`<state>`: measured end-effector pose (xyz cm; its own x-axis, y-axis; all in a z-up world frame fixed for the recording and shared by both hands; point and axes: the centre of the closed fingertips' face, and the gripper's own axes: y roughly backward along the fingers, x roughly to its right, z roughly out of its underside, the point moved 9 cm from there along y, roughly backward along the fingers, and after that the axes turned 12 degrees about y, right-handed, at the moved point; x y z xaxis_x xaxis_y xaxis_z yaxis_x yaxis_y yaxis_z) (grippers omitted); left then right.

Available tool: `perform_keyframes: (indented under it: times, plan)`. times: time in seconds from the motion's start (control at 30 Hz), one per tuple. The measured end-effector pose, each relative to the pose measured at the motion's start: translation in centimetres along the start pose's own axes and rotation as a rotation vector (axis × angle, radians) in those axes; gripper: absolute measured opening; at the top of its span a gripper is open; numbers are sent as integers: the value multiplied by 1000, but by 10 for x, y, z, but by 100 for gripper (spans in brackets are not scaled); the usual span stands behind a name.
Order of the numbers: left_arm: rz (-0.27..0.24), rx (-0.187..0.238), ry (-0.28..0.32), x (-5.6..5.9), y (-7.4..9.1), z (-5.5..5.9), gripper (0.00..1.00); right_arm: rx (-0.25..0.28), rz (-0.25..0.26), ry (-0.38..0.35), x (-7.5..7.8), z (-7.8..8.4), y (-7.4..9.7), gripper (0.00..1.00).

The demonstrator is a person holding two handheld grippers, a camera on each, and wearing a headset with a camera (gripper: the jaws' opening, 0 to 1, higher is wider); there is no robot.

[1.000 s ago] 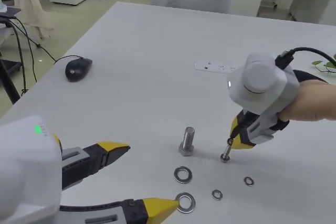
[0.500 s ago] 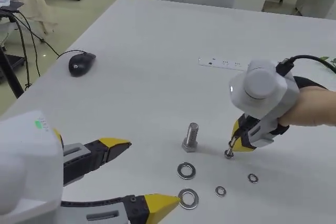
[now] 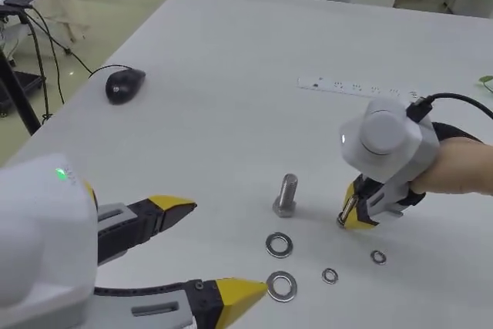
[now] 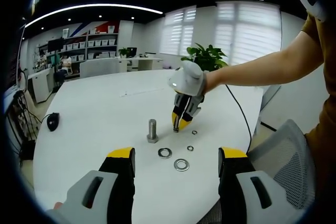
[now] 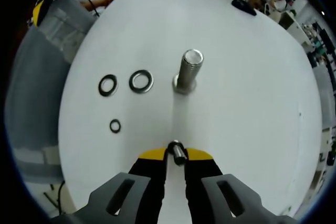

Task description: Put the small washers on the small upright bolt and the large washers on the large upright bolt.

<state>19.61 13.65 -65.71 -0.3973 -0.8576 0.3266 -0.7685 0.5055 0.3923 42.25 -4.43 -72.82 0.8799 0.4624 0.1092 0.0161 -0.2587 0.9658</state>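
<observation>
My right gripper (image 3: 350, 215) is shut on the small bolt (image 3: 344, 212), which leans slightly just above or on the table; its end shows between the tips as small bolt (image 5: 177, 151). The large bolt (image 3: 286, 194) stands upright to its left, also seen as large bolt (image 5: 187, 72). Two large washers (image 3: 279, 245) (image 3: 282, 286) lie flat in front of it. Two small washers (image 3: 330, 275) (image 3: 377, 256) lie near the right gripper. My left gripper (image 3: 216, 250) is open near the front edge, holding nothing, with its lower tip close to the nearer large washer (image 4: 181, 164).
A black mouse (image 3: 123, 84) with its cable sits at the far left of the white table (image 3: 231, 98). A white power strip (image 3: 354, 88) lies at the back. A plant (image 4: 206, 56) stands past the table's far side, and a person's arm (image 4: 257, 69) reaches in.
The right gripper has sunk lower around the small bolt, which now leans in its jaws. The head camera has shifted; the left gripper stays open in place.
</observation>
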Motion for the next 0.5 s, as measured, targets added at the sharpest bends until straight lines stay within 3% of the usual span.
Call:
perform_keyframes:
  times: [0.3, 0.5]
  plan:
    - [-4, 1, -5, 2, 1, 0, 63, 12, 21, -14, -1, 5, 6, 15]
    - [-7, -2, -16, 5, 3, -1, 63, 19, 39, -30, -13, 10, 20, 15]
